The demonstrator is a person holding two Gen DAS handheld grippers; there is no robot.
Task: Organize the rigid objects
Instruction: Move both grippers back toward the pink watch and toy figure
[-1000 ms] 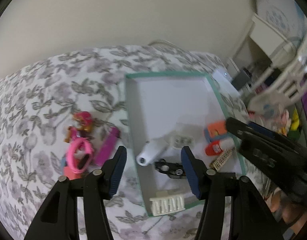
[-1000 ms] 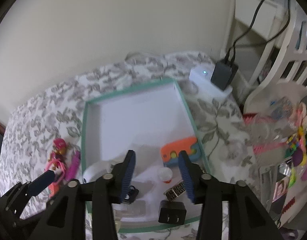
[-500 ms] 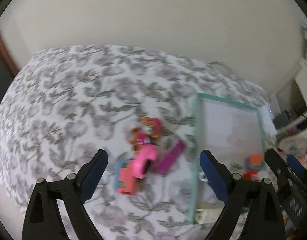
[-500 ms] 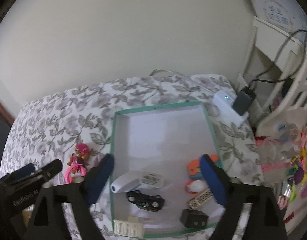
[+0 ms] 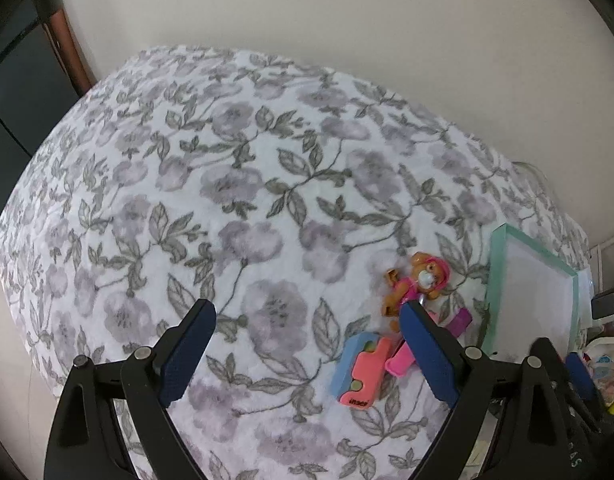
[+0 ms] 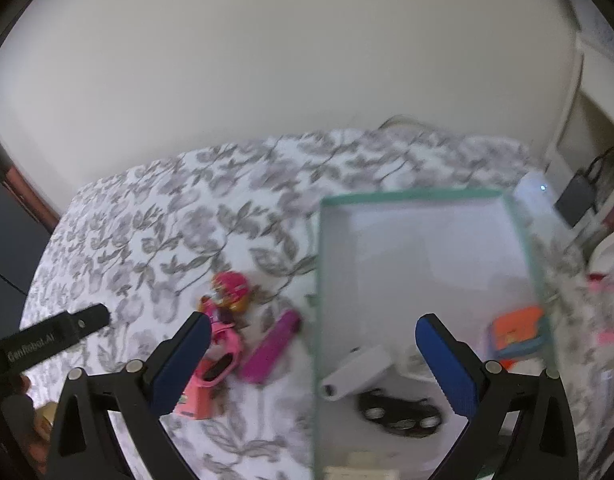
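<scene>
- Several small items, among them a white cylinder (image 6: pixel 357 372) and, it seems, a black toy car (image 6: pixel 399 416), are already placed in the green-rimmed white tray (image 6: pixel 407 197).
- A pink-hatted toy dog figure (image 5: pixel 421 280), a magenta bar (image 6: pixel 273 348) and a pink-and-blue block (image 5: pixel 361 368) are left on the flowered bedspread (image 5: pixel 227 200), beside the tray.
- The left gripper (image 5: pixel 307 350) is open and empty; the right gripper (image 6: pixel 309 364) has just been opened wide, with nothing held.

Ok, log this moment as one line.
left gripper: open, empty, opening wider | right gripper: open, empty, opening wider | tray: partly filled | toys: on bedspread beside tray
</scene>
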